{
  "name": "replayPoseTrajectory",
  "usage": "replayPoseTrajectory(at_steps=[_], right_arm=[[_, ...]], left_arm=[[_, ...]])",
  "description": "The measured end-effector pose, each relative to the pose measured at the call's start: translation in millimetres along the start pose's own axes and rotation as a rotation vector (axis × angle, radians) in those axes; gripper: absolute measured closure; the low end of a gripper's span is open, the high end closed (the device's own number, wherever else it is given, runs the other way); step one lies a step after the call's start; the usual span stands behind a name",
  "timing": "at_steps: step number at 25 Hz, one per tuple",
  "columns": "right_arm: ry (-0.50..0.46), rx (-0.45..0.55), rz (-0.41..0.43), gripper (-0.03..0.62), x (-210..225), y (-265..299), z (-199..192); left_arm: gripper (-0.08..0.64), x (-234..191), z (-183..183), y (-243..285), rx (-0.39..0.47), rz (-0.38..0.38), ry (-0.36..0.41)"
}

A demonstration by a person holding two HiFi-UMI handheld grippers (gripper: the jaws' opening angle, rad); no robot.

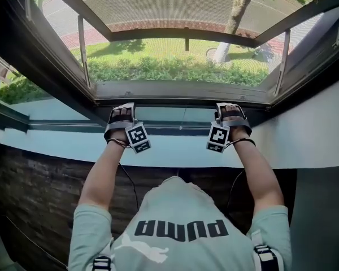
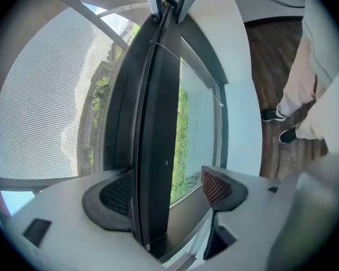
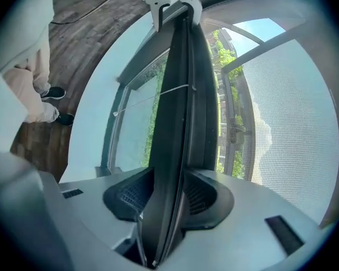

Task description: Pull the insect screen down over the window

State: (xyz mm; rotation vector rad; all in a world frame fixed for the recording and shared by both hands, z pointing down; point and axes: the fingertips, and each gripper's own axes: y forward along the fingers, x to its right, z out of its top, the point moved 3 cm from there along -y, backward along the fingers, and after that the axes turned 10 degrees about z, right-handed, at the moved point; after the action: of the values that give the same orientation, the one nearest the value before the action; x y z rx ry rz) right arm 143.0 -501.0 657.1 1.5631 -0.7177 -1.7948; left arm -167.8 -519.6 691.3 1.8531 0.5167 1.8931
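Observation:
The insect screen's grey mesh [image 1: 175, 1] fills the window opening. Its dark bottom bar [image 1: 181, 102] lies low, just above the white sill [image 1: 175, 151]. My left gripper [image 1: 121, 115] is open astride the bar [image 2: 155, 123]: the left pad [image 2: 110, 199] touches it, while the right pad [image 2: 220, 188] stands apart. My right gripper [image 1: 231, 113] is shut on the bar [image 3: 178, 95], with both pads pressed against it. Mesh shows beside the bar in the left gripper view [image 2: 39, 112] and in the right gripper view [image 3: 282, 123].
Metal window stays [image 1: 82, 49] slant at both sides of the opening. A dark brick wall [image 1: 39, 196] runs below the sill. A person's legs and shoes [image 2: 288, 134] stand on the wooden floor [image 3: 96, 10] behind me. Grass and a tree lie outside.

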Motion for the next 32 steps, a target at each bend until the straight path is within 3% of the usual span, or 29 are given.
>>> replayPoseTrajectory(at_steps=[5, 10, 18, 22, 24, 25, 27, 29, 31, 32], right_arm=[[0.031, 0.010, -0.054, 0.434, -2.6, 8.4, 1.9], [0.047, 0.028, -0.273, 0.445, 12.9, 11.0, 11.9], [0.069, 0.079, -0.265, 0.443, 18.1, 2.4, 7.1], [0.143, 0.118, -0.219, 0.443, 11.2, -9.5, 4.4], [0.228, 0.150, -0.191, 0.443, 6.1, -19.4, 0.7], [0.295, 0.177, -0.184, 0.443, 5.0, -25.8, -1.4], [0.482, 0.290, -0.163, 0.445, 4.7, -45.3, -1.2], [0.685, 0.454, -0.115, 0.445, 0.2, -67.8, 3.6], [0.889, 0.624, -0.059, 0.492, -7.6, -94.1, 9.2], [0.991, 0.700, -0.035, 0.539, -12.9, -107.9, 11.6]], left_arm=[[0.186, 3.7, 1.0, 9.1, -0.010, 0.070, -0.006], [0.187, -0.4, 1.1, 16.1, -0.003, 0.151, -0.019], [0.189, -8.3, 2.2, 11.8, -0.045, 0.131, -0.089], [0.189, -10.0, 9.5, 2.4, -0.018, 0.110, -0.200], [0.189, -17.2, 17.4, -11.4, 0.030, 0.102, -0.331], [0.190, -19.9, 22.6, -20.8, 0.072, 0.083, -0.446], [0.247, -22.4, 33.4, -44.0, 0.174, -0.012, -0.792], [0.390, -22.3, 43.5, -69.8, 0.272, -0.146, -1.165], [0.532, -17.1, 55.4, -96.9, 0.385, -0.271, -1.425], [0.546, -13.5, 62.0, -111.1, 0.448, -0.327, -1.512]])
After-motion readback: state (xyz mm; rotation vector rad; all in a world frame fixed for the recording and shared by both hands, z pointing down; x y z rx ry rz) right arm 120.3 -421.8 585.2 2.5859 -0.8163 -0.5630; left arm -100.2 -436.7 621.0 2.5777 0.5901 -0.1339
